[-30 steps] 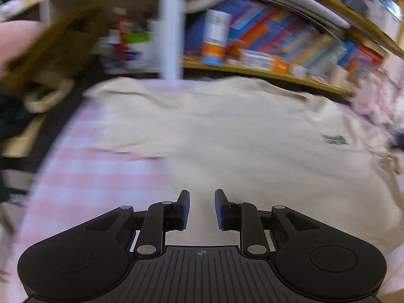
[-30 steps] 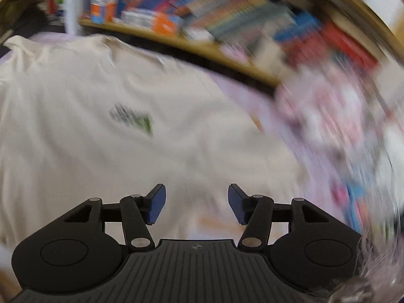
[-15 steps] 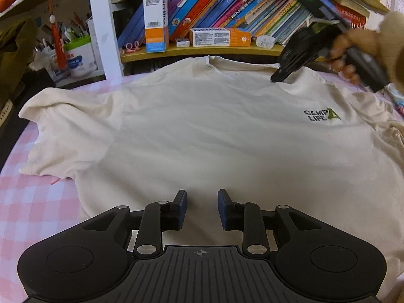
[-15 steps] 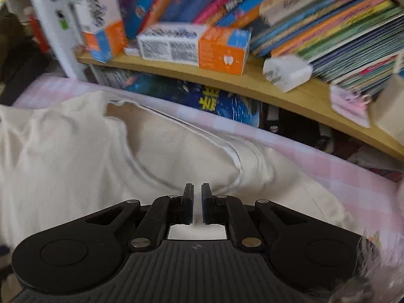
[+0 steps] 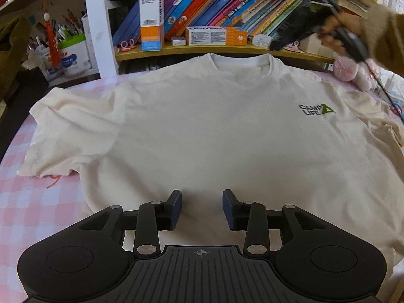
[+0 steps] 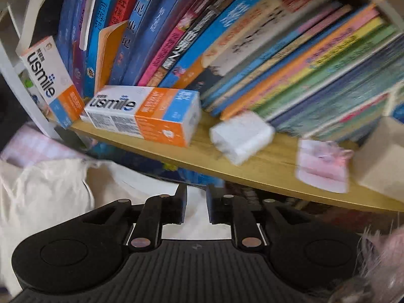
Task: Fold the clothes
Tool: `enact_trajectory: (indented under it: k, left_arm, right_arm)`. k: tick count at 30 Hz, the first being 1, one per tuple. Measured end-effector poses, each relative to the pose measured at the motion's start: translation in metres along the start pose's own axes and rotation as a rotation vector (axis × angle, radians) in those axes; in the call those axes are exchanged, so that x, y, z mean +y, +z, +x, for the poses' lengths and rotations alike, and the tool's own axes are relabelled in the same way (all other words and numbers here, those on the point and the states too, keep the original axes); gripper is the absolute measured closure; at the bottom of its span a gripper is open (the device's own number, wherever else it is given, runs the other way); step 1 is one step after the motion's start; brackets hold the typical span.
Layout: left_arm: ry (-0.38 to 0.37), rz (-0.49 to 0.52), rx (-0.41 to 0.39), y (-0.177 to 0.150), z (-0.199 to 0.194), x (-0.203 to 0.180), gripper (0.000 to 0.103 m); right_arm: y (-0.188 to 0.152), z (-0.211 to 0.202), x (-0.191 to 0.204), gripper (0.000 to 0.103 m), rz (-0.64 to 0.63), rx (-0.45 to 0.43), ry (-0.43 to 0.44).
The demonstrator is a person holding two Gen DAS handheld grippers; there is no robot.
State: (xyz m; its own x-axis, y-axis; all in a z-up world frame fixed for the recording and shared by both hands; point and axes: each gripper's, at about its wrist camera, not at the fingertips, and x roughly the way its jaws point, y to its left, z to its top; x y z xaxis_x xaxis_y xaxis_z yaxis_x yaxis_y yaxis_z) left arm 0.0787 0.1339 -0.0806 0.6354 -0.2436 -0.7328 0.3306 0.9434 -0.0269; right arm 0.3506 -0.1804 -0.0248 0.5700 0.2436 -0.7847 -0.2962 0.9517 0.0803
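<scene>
A cream T-shirt [image 5: 202, 131] with a dark chest logo [image 5: 315, 109] lies spread flat, front up, on a pink checked cloth [image 5: 30, 202]; its collar [image 5: 241, 63] points to the bookshelf. My left gripper [image 5: 201, 208] is open and empty, low over the shirt's lower middle. My right gripper [image 6: 196, 205] is slightly open and empty, raised near the collar, facing the shelf. It shows in the left wrist view [image 5: 315, 25] at the top right, held in a hand. A bit of the shirt [image 6: 38, 189] shows at the lower left of the right wrist view.
A wooden shelf [image 5: 202, 48] behind the shirt holds books [image 5: 227, 2] and toothpaste boxes [image 6: 144, 113]. A white tub [image 5: 73, 55] with pens stands at the left. A pink plush item [image 5: 353, 70] lies at the right. A dark edge [image 5: 22, 101] borders the cloth on the left.
My right gripper has lifted off the shirt's collar toward the shelf, and its jaws have parted a little. My left gripper has opened wider and barely moved.
</scene>
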Motion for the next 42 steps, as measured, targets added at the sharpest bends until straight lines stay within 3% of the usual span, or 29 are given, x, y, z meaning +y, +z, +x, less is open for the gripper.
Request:
enact_trajectory:
  k: [5,7,12,17,22,26,28,32,38,42]
  left_arm:
    - [0.003,0.002,0.004,0.005,0.004,0.004,0.067]
    - [0.005,0.009,0.011,0.007,0.004,0.005,0.067]
    - [0.004,-0.028,-0.009,0.02,0.001,0.024,0.067]
    - [-0.012,-0.078,-0.086,0.062,0.019,0.063,0.067]
    - [-0.137,-0.104,-0.097,0.125,0.081,0.072,0.074]
    - [-0.257,-0.112,-0.087,0.169,0.131,0.053,0.08]
    - [-0.27,-0.162,-0.071,0.187,0.158,0.05,0.087]
    - [-0.237,-0.235,-0.012,0.211,0.203,0.047,0.087]
    - [-0.173,-0.39,0.003,0.223,0.223,0.053,0.086]
    - [-0.182,-0.283,-0.036,0.206,0.187,0.047,0.084]
  right_arm:
    - [-0.024,0.005,0.008,0.088,-0.102,0.107,0.015]
    - [-0.029,0.021,0.012,0.088,-0.107,0.121,-0.034]
    - [-0.021,0.038,-0.002,0.088,0.093,0.053,-0.074]
    - [-0.039,0.004,0.021,0.087,-0.01,-0.01,-0.095]
    - [-0.099,-0.059,0.062,0.085,-0.093,-0.015,-0.14]
    - [-0.172,-0.111,0.097,0.085,-0.088,0.001,-0.136]
    - [-0.204,-0.132,0.112,0.085,-0.087,0.022,-0.135]
    - [-0.25,-0.143,0.142,0.085,-0.055,0.083,-0.15]
    - [-0.259,-0.149,0.147,0.085,0.036,0.092,-0.157]
    - [-0.258,-0.152,0.145,0.084,0.056,0.09,-0.152]
